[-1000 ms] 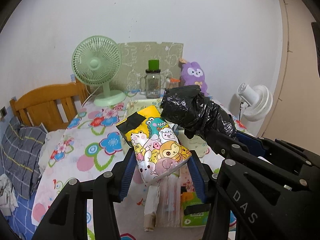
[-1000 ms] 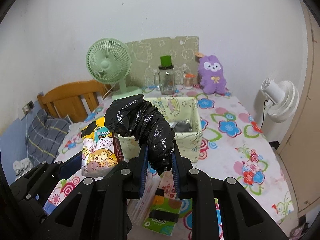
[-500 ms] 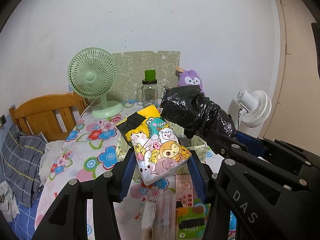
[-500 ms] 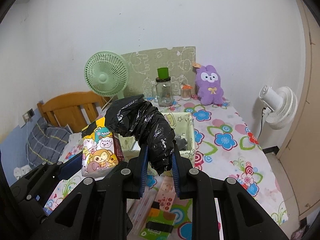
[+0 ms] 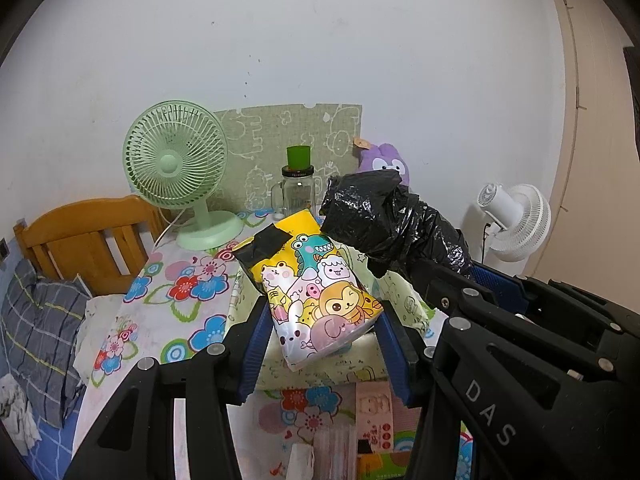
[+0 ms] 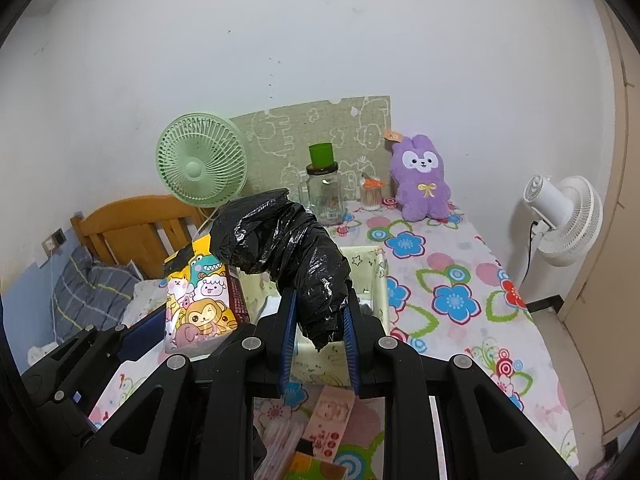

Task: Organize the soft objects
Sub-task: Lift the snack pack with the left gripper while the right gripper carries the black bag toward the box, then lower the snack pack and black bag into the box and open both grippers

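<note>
Both tools advance: bin (image 5: 404, 308) now directly under loads. Left tool (image 5: 320, 344) half-open, clamps cartoon pack (image 5: 316, 292); right tool (image 6: 320, 332) nearly closed, pinches black bag (image 6: 288, 248). Drop likely next.

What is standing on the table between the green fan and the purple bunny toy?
Between the green fan and the purple bunny toy stands a glass jar with a green cup on its lid, then a small pot of sticks. The right wrist view shows it best.

Fan (image 6: 201, 163) left of jar (image 6: 323, 196); plush (image 6: 423, 180) right; bin (image 6: 380, 280) before them, on table (image 6: 460, 280).
</note>
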`<act>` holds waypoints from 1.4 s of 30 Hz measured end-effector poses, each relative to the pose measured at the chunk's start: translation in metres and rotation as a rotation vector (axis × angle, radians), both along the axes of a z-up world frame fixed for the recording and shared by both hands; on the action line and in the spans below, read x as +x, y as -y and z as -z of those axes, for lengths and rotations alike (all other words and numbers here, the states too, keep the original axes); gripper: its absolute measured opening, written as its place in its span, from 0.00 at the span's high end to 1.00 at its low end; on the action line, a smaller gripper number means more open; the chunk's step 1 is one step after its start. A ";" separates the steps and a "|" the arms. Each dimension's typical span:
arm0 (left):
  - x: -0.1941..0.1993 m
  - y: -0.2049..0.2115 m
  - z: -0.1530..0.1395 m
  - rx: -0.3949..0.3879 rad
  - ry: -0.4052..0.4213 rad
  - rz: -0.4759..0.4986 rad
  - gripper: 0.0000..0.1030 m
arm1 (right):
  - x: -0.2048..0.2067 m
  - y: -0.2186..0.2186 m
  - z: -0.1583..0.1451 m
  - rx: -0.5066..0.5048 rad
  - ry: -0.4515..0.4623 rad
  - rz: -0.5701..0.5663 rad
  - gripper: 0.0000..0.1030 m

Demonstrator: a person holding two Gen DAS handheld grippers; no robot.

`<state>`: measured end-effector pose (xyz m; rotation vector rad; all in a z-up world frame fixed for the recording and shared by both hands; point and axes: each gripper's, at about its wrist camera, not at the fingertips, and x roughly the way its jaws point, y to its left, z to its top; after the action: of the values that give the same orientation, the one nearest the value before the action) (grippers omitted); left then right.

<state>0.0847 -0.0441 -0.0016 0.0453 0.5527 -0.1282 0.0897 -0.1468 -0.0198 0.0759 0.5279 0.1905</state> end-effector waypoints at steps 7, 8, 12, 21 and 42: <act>0.019 -0.002 0.005 -0.005 -0.012 0.001 0.48 | 0.023 -0.001 0.004 0.000 -0.013 0.003 0.76; 0.022 -0.003 0.006 -0.006 -0.015 0.001 0.48 | 0.026 -0.001 0.004 0.000 -0.015 0.003 0.76; 0.033 -0.003 0.008 -0.006 -0.023 -0.002 0.48 | 0.039 -0.001 0.006 0.002 -0.023 0.002 0.76; 0.059 -0.004 0.017 -0.009 -0.047 -0.012 0.48 | 0.063 -0.003 0.013 0.000 -0.044 -0.005 0.76; 0.110 -0.007 0.056 0.001 -0.168 -0.037 0.43 | 0.117 -0.011 0.052 0.003 -0.158 -0.068 0.76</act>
<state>0.1948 -0.0372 -0.0574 0.0258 0.7215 -0.0962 0.2069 -0.1360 -0.0719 0.0760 0.6883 0.2530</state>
